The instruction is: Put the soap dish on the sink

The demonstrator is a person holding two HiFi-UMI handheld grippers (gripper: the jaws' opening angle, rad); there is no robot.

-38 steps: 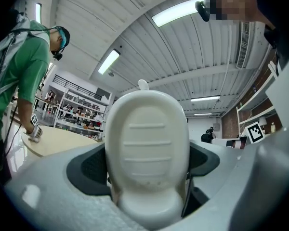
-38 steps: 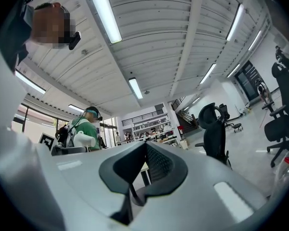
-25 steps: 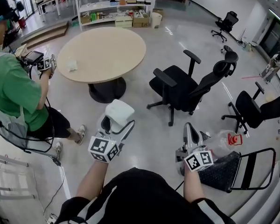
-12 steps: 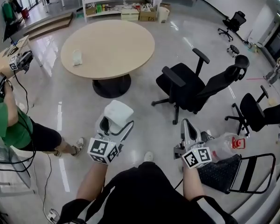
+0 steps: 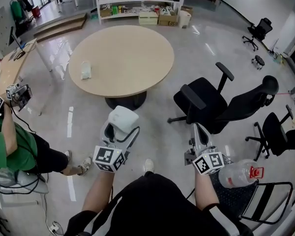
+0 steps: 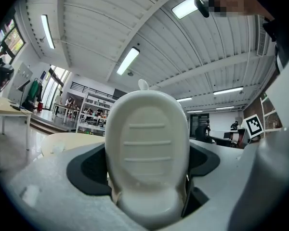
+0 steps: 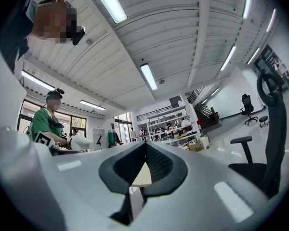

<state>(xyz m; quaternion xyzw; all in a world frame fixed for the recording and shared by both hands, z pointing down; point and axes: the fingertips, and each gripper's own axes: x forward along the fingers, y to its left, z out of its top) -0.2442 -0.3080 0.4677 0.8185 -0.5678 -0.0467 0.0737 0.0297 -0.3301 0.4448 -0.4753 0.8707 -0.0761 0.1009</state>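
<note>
The white soap dish (image 5: 124, 117) stands upright between the jaws of my left gripper (image 5: 121, 126), which is shut on it just above my lap in the head view. In the left gripper view the ribbed soap dish (image 6: 147, 146) fills the middle and hides most of what lies beyond the left gripper (image 6: 147, 186). My right gripper (image 5: 197, 135) is level at the lower right, shut with nothing in it. In the right gripper view, the right gripper (image 7: 141, 166) has its jaws closed together. No sink shows in any view.
A round beige table (image 5: 122, 58) with a small white object (image 5: 86, 71) stands ahead. Black office chairs (image 5: 216, 102) are at the right. A folding chair (image 5: 250, 193) bearing a plastic bottle (image 5: 236, 175) is at the lower right. A person in green (image 5: 10, 146) stands at the left. Shelves (image 5: 137, 4) line the back.
The whole view has swung: the table and chairs have slid right and down, and the person in green has slipped toward the left edge. Both grippers keep their grip and their places in the picture.
</note>
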